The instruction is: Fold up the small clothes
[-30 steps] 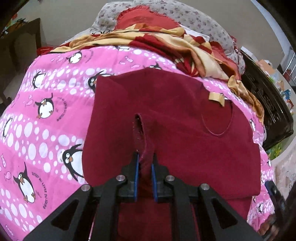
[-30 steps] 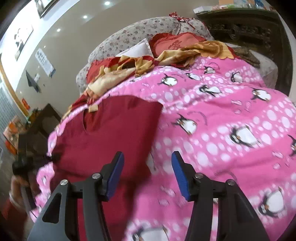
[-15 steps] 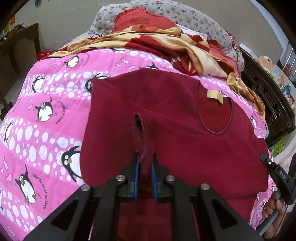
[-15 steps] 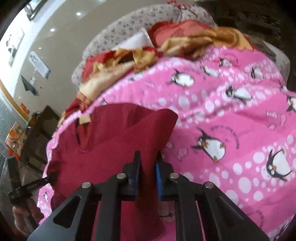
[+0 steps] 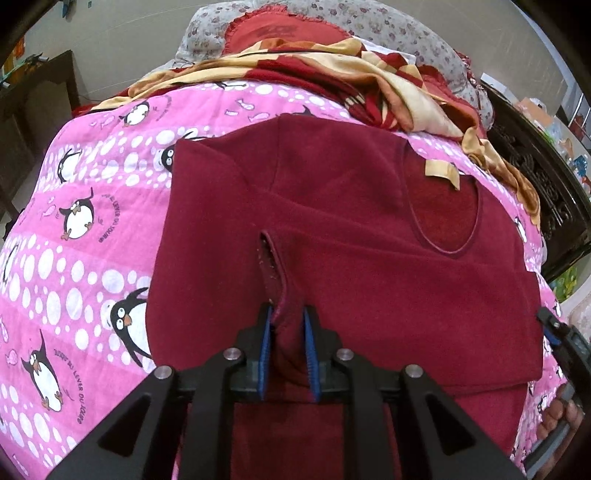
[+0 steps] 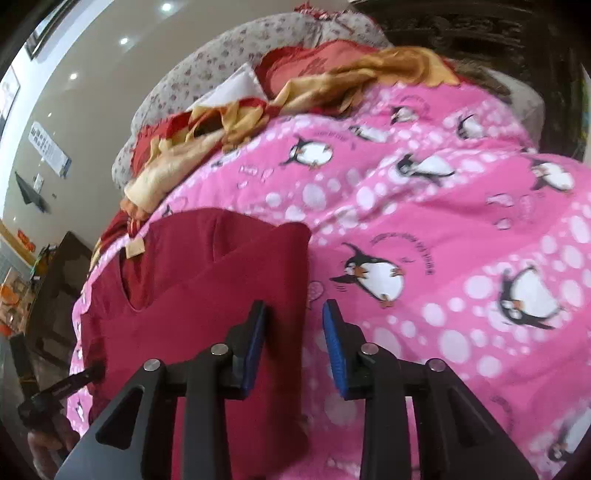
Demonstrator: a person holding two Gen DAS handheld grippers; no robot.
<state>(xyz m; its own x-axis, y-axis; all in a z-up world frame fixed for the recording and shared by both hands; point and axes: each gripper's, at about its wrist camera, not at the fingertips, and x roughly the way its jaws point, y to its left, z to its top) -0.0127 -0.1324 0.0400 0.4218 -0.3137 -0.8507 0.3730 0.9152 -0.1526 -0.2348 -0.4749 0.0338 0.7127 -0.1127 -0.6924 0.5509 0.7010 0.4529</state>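
A small dark red top lies on a pink penguin-print quilt, with a sleeve folded in over its body and a beige neck label. My left gripper is shut on a pinched ridge of the red fabric near the middle. In the right wrist view the red top lies at the left. My right gripper is open, its jaws astride the top's right edge with nothing clamped. The right gripper also shows in the left wrist view at the right edge.
A rumpled red and cream blanket and floral pillows lie at the far end of the bed. Dark carved wooden furniture stands at the right, a dark cabinet at the left. The quilt spreads to the right.
My right gripper was open one second ago, shut on the top's edge half a second ago, and has now opened again. My left gripper has kept its hold on the fabric ridge.
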